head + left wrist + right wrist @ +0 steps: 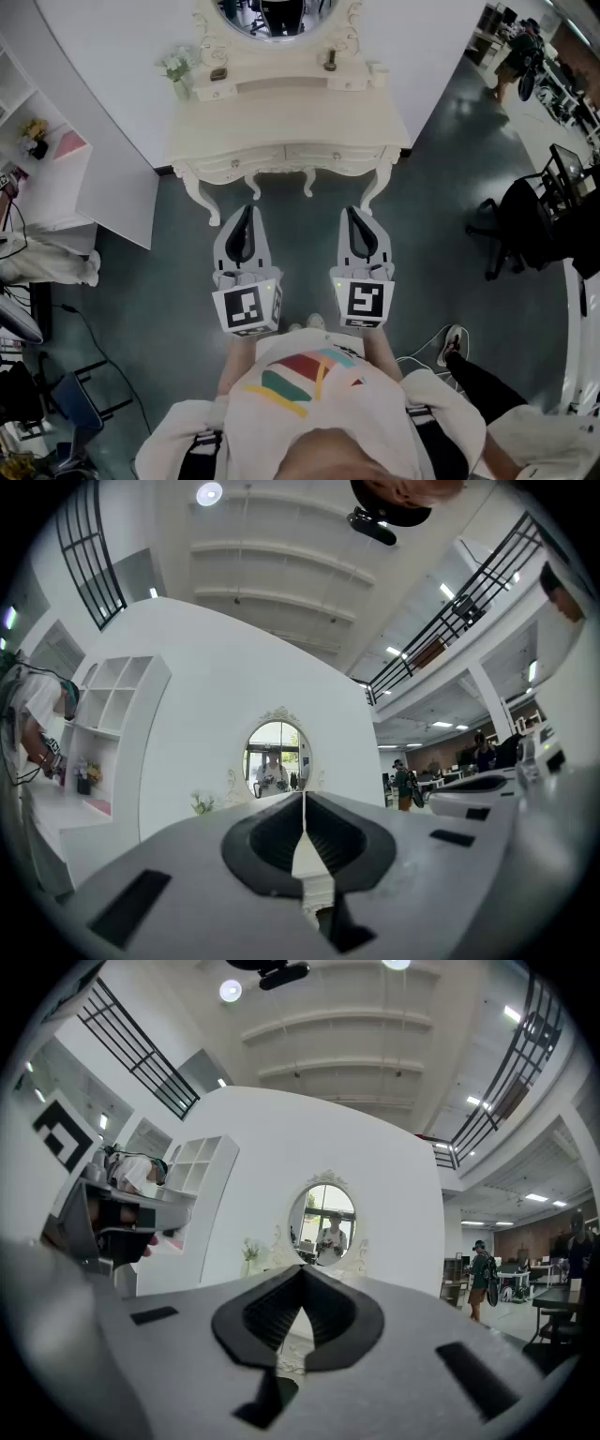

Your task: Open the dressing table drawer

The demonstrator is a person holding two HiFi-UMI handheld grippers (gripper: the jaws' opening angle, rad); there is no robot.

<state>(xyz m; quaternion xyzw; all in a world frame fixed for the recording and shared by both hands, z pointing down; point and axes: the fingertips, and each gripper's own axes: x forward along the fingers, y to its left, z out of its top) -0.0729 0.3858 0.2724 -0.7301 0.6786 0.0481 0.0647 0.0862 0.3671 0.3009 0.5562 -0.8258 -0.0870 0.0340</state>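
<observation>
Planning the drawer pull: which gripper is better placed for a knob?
Left, narrowly: the left gripper lines up closer under a drawer knob than the right gripper does. Both are shut, short of the dressing table.

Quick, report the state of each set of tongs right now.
Left tongs: closed, holding nothing.
Right tongs: closed, holding nothing.
</observation>
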